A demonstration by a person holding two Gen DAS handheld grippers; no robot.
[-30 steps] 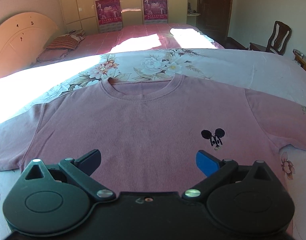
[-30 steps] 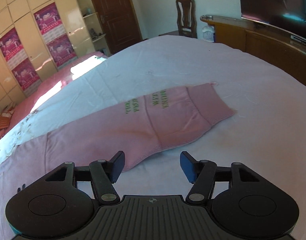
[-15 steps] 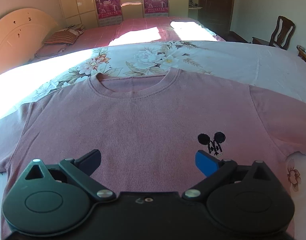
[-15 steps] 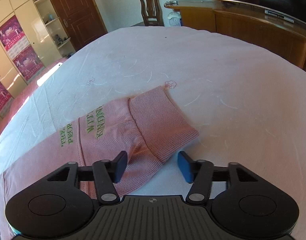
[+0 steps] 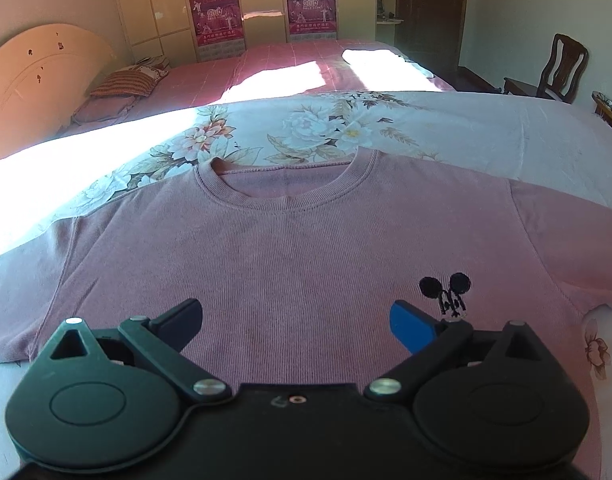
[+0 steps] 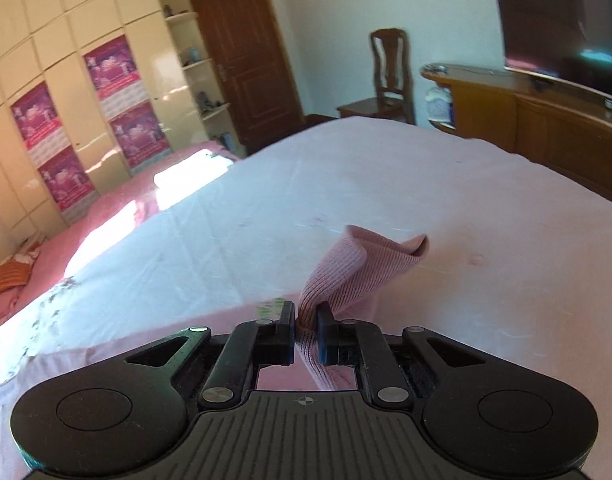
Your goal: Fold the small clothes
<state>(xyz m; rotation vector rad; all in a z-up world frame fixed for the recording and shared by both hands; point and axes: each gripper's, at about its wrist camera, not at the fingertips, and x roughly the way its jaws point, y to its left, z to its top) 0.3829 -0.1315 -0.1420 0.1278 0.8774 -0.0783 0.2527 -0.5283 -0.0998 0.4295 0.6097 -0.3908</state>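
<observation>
A small pink sweater (image 5: 306, 248) with a black mouse emblem (image 5: 445, 292) lies flat, front up, on the bed, neckline away from me. My left gripper (image 5: 296, 320) is open and empty, hovering over the sweater's chest. My right gripper (image 6: 306, 328) is shut on the ribbed cuff (image 6: 357, 268) of the sweater's sleeve and holds it lifted off the white sheet, the cuff curling above the fingers. The rest of the sleeve (image 6: 146, 356) trails to the left below the gripper.
The bed has a white floral cover (image 5: 325, 136). Beyond it stand a second bed with pink sheet (image 5: 286, 68), a wardrobe (image 6: 86, 80), a wooden chair (image 6: 389, 68), a wooden cabinet (image 6: 545, 120) and a TV (image 6: 565, 20) at the right.
My right gripper has closed on the sleeve cuff and lifted it off the sheet. My left gripper stays open over the chest and has drifted slightly.
</observation>
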